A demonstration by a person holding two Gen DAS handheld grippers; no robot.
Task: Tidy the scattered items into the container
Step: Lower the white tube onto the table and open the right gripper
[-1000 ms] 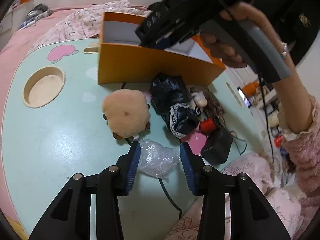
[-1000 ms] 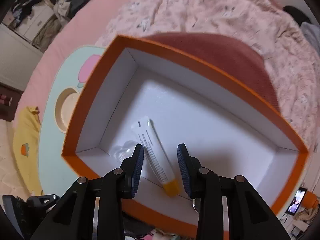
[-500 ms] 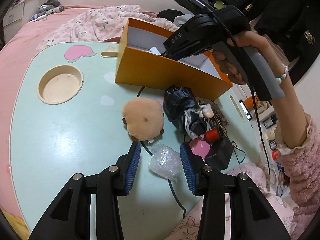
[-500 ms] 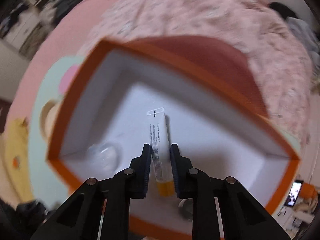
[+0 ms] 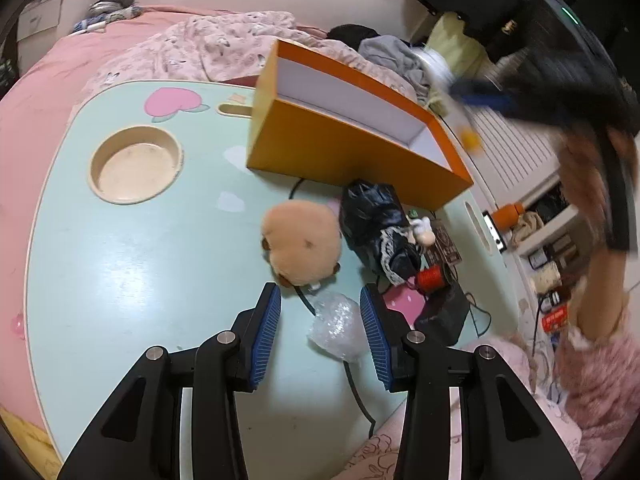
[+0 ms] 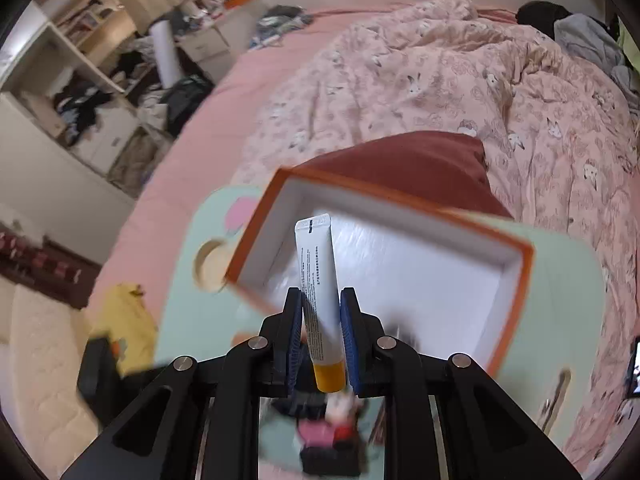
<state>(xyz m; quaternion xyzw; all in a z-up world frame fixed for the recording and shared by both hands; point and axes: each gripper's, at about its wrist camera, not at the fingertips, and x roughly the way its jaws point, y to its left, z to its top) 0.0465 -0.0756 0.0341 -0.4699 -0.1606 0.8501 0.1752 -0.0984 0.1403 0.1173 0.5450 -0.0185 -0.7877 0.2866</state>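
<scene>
Now right gripper clamps white yellow-capped tube above orange cardboard box — left gripper part-open, empty, straddling crumpled clear plastic wrap.

We see soft, even indoor light in both views, with a pale sheen on the table at centre left. Fisheye bending curves every edge, and black vignette fills the corners. The upper right of the left wrist view smears with motion blur. In the right wrist view the orange box and lower centre blur.
</scene>
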